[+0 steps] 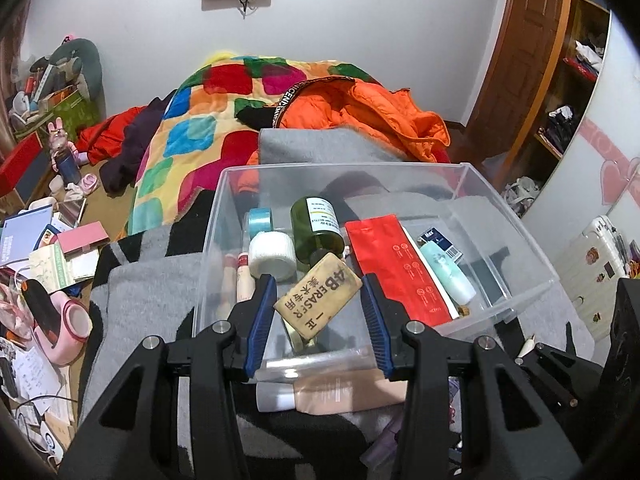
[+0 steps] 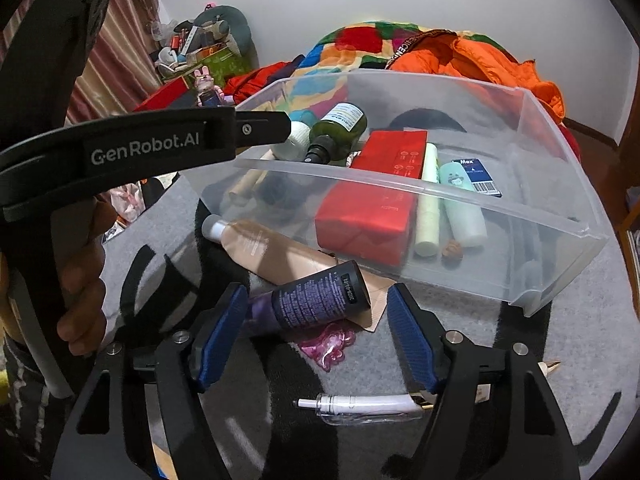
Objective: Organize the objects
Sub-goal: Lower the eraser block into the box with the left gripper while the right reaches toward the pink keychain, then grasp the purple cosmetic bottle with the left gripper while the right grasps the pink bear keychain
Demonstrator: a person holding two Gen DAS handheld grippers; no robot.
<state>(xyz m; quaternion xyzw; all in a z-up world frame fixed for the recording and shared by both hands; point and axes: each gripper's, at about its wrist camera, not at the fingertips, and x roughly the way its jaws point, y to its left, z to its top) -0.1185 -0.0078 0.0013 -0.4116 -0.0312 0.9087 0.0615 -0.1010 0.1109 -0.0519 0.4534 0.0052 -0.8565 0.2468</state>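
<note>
My left gripper (image 1: 319, 282) is shut on a tan eraser (image 1: 320, 300) printed "4B ERASER", held tilted just over the near wall of a clear plastic bin (image 1: 512, 220). The bin holds a green bottle (image 1: 316, 228), a white gauze roll (image 1: 272, 256), a red pouch (image 1: 392, 264) and a mint tube (image 1: 448, 272). My right gripper (image 2: 316, 298) stands open around a dark purple tube (image 2: 320, 300) lying on the grey blanket in front of the bin (image 2: 560, 184). Small gaps show between its pads and the tube. A beige tube (image 2: 260, 244) lies under the purple one.
A pink trinket (image 2: 328, 344) and a clear slim pen-like tube (image 2: 360, 404) lie on the blanket (image 2: 580, 360) near my right gripper. A hand (image 2: 80, 288) holds the left gripper's black frame (image 2: 144, 148) at the left. An orange jacket (image 1: 380, 112) and colourful quilt (image 1: 192, 132) lie behind the bin.
</note>
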